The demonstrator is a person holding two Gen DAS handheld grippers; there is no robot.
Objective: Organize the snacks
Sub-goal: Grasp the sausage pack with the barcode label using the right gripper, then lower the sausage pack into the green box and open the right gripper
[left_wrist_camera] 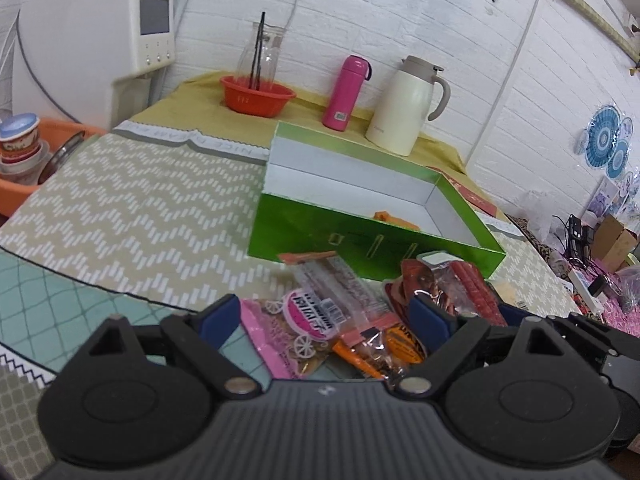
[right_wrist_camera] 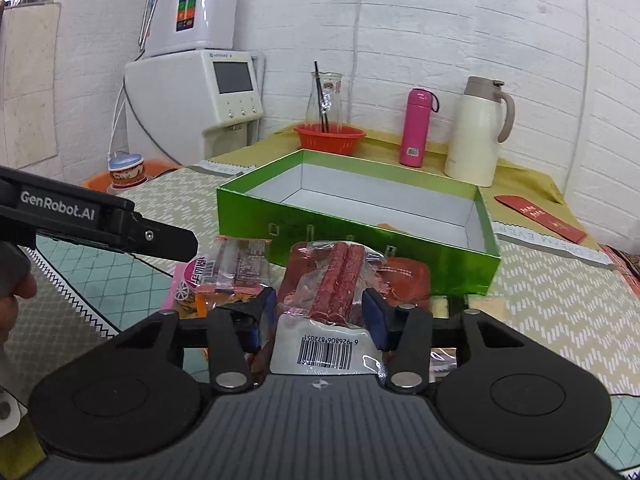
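A green box (left_wrist_camera: 360, 240) with a white inside stands open on the table, one orange snack (left_wrist_camera: 386, 216) in it; it also shows in the right wrist view (right_wrist_camera: 360, 236). A heap of snack packets lies before it. My left gripper (left_wrist_camera: 324, 316) is open over a pink packet (left_wrist_camera: 288, 332) and a clear orange-edged packet (left_wrist_camera: 340, 284). My right gripper (right_wrist_camera: 320, 314) is open, its fingers on either side of a clear sausage packet (right_wrist_camera: 340, 280) with a barcode label. The left gripper's body (right_wrist_camera: 100, 220) shows at left in the right wrist view.
A red basket (right_wrist_camera: 330, 136) with a glass carafe, a pink bottle (right_wrist_camera: 416, 128) and a cream jug (right_wrist_camera: 478, 132) stand behind the box. A water dispenser (right_wrist_camera: 192, 92) is at back left, an orange tub (left_wrist_camera: 24, 168) with cups at far left. A red envelope (right_wrist_camera: 540, 216) lies right.
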